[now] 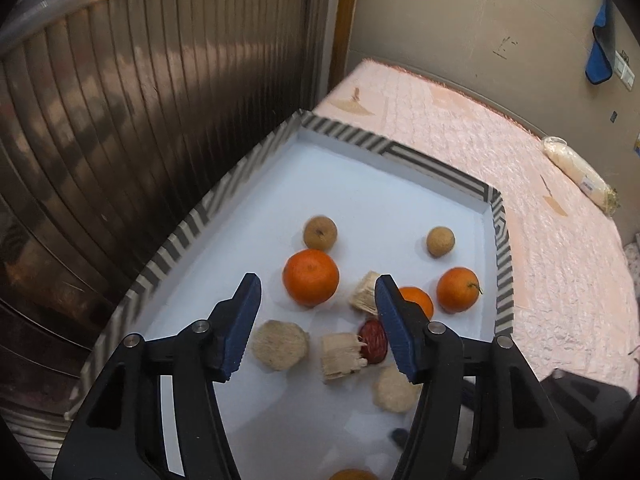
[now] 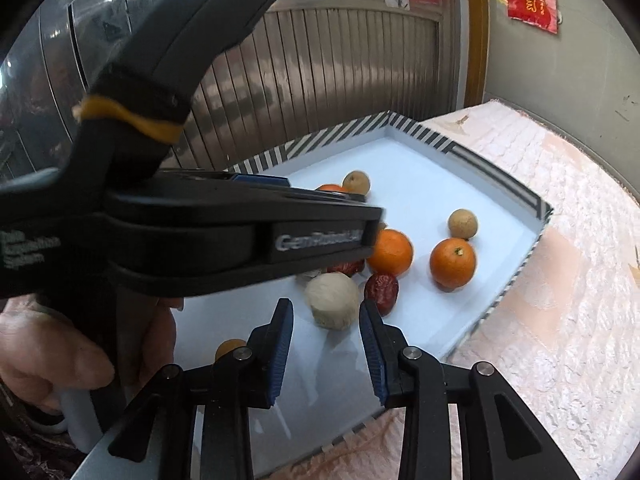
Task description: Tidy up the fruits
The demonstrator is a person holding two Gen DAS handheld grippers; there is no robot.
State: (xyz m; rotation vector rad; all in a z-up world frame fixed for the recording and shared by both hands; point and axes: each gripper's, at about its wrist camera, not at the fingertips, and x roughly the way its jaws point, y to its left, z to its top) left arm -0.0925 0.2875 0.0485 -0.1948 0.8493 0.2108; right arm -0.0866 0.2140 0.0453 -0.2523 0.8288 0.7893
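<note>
From my left wrist camera, a ribbed metal shutter [image 1: 140,120] fills the far left. Beside it sits a shallow tray [image 1: 192,216] with a striped grey-and-white rim and a smooth pale floor. My left claw [image 1: 318,292] hangs over the tray, jaws wide apart and holding nothing. Between its blue ridged pads I see a fibrous tan disc [image 1: 280,344], a glossy large orange [image 1: 311,283] with a matte brown round fruit [image 1: 320,233] beyond it, and a frayed straw-like block [image 1: 342,358] touching a wrinkled red date [image 1: 373,341]. Farther right lie another brown fruit [image 1: 440,241] and a stemmed orange [image 1: 458,289]. A quilted pink cover [image 1: 540,220] spreads right of the tray.

From the right wrist camera, my right claw [image 2: 326,320] is partly open, empty, just short of a pale fibrous ball [image 2: 333,300].
</note>
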